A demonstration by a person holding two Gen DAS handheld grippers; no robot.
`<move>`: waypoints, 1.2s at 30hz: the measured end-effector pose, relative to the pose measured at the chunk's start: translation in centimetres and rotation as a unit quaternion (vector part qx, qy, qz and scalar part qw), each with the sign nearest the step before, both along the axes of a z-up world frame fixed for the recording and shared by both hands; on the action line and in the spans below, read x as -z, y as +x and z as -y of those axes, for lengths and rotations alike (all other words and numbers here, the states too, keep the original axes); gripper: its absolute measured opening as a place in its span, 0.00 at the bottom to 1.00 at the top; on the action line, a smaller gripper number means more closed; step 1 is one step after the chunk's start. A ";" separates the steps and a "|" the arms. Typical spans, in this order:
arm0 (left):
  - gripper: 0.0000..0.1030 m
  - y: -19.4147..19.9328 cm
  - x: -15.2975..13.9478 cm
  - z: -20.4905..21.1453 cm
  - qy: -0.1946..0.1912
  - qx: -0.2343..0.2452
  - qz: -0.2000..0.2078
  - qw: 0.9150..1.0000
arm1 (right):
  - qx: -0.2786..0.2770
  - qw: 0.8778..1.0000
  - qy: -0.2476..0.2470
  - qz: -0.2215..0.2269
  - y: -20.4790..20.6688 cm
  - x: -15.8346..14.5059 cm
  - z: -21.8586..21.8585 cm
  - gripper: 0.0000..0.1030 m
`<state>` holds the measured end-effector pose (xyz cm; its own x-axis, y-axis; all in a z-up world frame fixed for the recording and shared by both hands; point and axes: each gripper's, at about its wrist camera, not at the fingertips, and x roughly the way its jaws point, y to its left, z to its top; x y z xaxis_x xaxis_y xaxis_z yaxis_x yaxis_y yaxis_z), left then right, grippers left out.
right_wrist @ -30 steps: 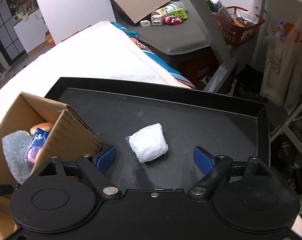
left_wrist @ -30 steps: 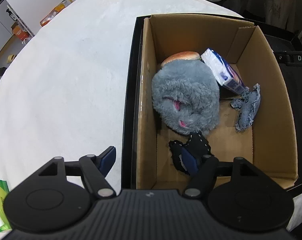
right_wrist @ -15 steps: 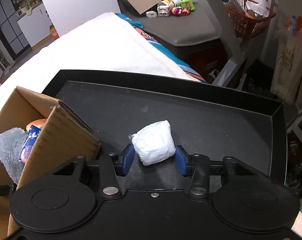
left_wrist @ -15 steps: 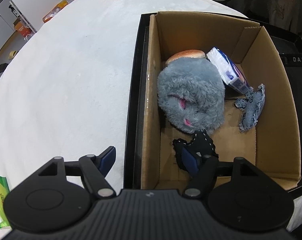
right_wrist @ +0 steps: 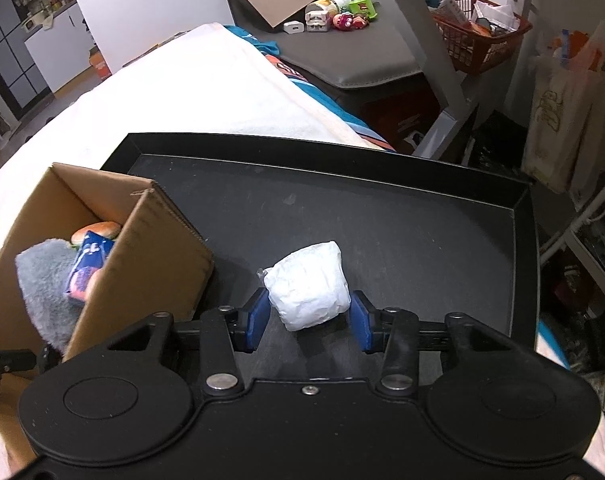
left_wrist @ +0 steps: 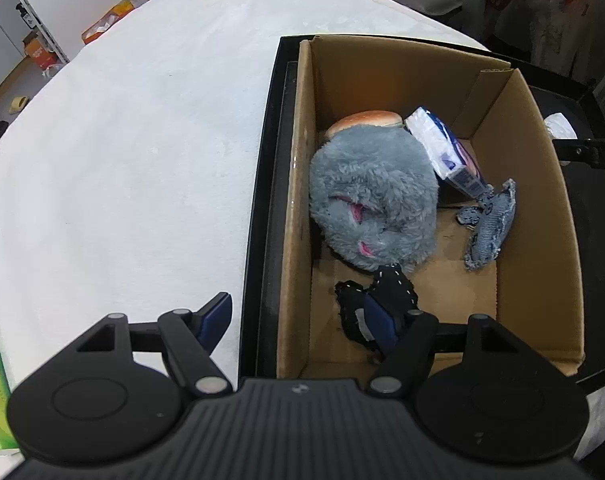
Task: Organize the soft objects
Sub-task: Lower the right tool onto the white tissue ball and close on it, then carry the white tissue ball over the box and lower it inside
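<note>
The right hand-held gripper (right_wrist: 309,322) has just closed its jaws on the white soft bundle (right_wrist: 308,285) over the black tray (right_wrist: 382,216); whether it is lifted is hard to tell. The left hand-held gripper (left_wrist: 298,318) stands wide, straddling the cardboard box (left_wrist: 298,184) wall, gripping nothing.

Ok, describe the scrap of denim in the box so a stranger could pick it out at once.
Start at the cardboard box standing on the black tray. Inside, a big grey plush toy fills the left half; the denim scrap lies flat on the box floor to its right, just below a blue and white packet. It is the only faded blue piece with frayed edges; the other cloth nearby is black with white stitching.
</note>
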<state>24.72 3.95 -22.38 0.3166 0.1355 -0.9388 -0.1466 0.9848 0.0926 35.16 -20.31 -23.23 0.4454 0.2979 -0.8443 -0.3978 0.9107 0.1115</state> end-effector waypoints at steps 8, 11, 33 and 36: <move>0.69 -0.4 -0.8 -0.4 -0.019 0.007 0.010 1.000 | 0.019 1.000 -0.003 -0.001 -1.4 -1.8 0.2 0.41; 0.69 -0.6 -1.3 -0.6 -0.027 0.007 0.017 0.999 | 0.025 1.000 -0.003 0.000 -2.0 -2.7 0.2 0.41; 0.83 -1.9 -3.0 -2.2 -0.078 0.018 0.050 0.996 | 0.032 0.999 0.007 0.020 -5.6 -8.7 -1.8 0.41; 0.83 -2.1 -3.3 -2.3 -0.085 0.019 0.057 0.994 | 0.029 0.999 0.010 0.018 -6.2 -9.2 -2.4 0.41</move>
<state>22.59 6.30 -19.11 0.4249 -0.0374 -0.9045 -0.1081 0.9899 -0.0917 28.99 -17.89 -14.01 0.4929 0.2867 -0.8215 -0.3484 0.9302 0.1157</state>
